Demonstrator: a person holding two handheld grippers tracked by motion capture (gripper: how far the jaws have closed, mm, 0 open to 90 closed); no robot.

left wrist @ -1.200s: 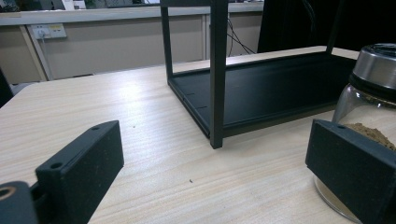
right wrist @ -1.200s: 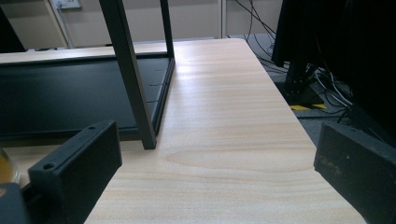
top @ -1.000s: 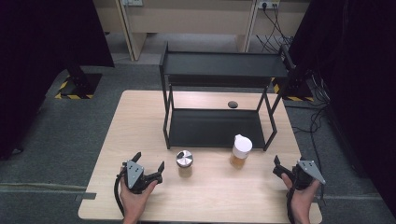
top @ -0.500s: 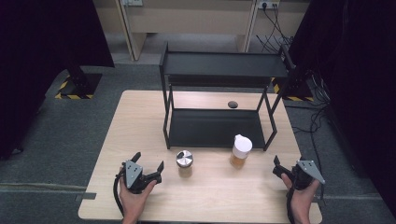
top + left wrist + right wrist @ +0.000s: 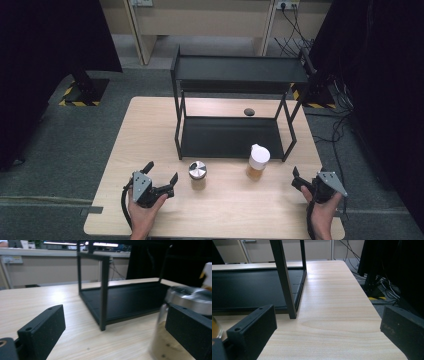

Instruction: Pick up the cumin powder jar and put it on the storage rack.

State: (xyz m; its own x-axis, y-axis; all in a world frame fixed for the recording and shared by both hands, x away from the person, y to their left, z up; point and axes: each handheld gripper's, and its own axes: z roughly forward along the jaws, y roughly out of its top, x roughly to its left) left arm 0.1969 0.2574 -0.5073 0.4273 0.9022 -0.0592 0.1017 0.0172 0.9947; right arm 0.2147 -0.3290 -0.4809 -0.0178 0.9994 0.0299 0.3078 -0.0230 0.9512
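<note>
While jaws gape, jar [image 5: 198,174] near table [image 5: 150,120] edge

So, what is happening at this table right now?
A person sits at a wooden table with a two-jaw gripper in each hand. Both the left gripper and the right gripper rest near the front edge with jaws open, holding nothing. Between them stand a metal-lidded jar, close to the left gripper, and a white-lidded jar with amber contents. Behind these is a black two-level shelf, and a small dark object lies on the table behind it. Nothing is grasped yet.
</note>
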